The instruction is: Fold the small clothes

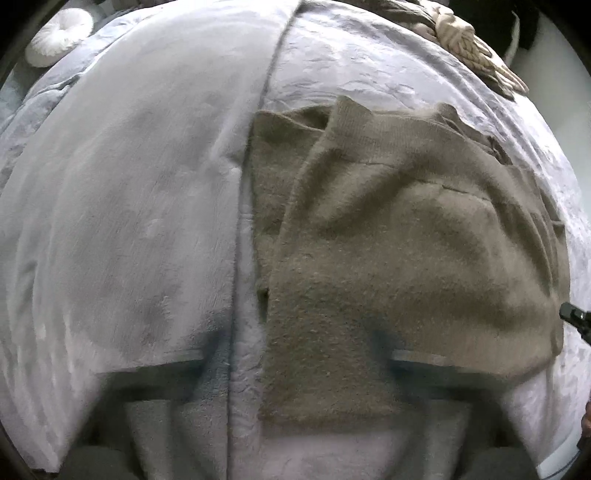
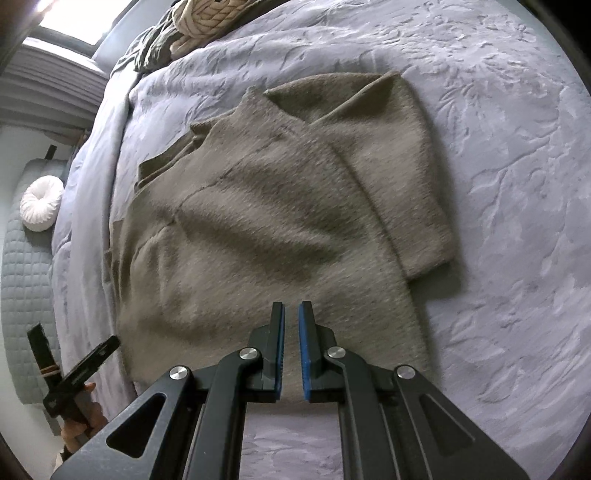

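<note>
A brownish-grey knit sweater [image 1: 388, 236] [image 2: 258, 221] lies flat on the bed with one sleeve folded across its body. My left gripper [image 1: 299, 358] hovers over the sweater's near hem, and its blurred fingers [image 1: 184, 360] stand wide apart with nothing between them. In the right wrist view it shows at the lower left [image 2: 70, 350], held by a hand. My right gripper [image 2: 291, 314] hangs above the sweater's hem, and its blue pads [image 2: 303, 347] are nearly together and empty. Its tip [image 1: 574, 315] pokes in at the right edge of the left wrist view.
The bed is covered by a pale lilac embossed quilt [image 2: 498, 184] with a plush blanket [image 1: 129, 203] beside it. A round white cushion [image 2: 41, 208] [image 1: 59, 31] sits off to the side. A cream chunky knit [image 2: 207, 22] [image 1: 469, 40] and dark clothes lie at the far end.
</note>
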A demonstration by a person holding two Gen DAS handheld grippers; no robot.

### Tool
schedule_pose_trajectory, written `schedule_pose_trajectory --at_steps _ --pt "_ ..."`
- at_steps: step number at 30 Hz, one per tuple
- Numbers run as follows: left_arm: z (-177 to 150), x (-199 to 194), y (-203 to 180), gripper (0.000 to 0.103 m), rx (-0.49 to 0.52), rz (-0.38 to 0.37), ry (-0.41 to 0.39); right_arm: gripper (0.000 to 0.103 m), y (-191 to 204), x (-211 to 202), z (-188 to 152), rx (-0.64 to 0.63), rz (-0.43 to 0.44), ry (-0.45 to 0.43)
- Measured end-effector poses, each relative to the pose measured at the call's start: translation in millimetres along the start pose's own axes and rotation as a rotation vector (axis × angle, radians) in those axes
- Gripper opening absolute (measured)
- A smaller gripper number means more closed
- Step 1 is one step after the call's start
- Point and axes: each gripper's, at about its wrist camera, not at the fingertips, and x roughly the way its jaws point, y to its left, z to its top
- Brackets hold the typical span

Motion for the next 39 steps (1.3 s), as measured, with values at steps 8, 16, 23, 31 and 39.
schedule_pose_trajectory --at_steps 8,16,23,31,39 --pt "-2 -7 1 0.103 -0.017 0.003 -0.002 0.074 23 6 -9 -0.033 -0.016 -0.011" --pt "-3 1 3 0.103 -0.031 0.032 0.041 0.086 67 6 -20 -0.223 -0.091 -0.095" --pt "-9 4 8 0.103 -0.019 0.019 0.059 0.086 87 21 -35 -0.252 -0.036 -0.031" --pt "-15 4 13 0.103 0.001 0.005 0.061 0.086 103 39 -57 -0.23 0.03 0.059" --pt "-29 1 26 0.103 0.013 -0.028 0.065 0.086 110 58 -77 -0.135 0.148 0.145"
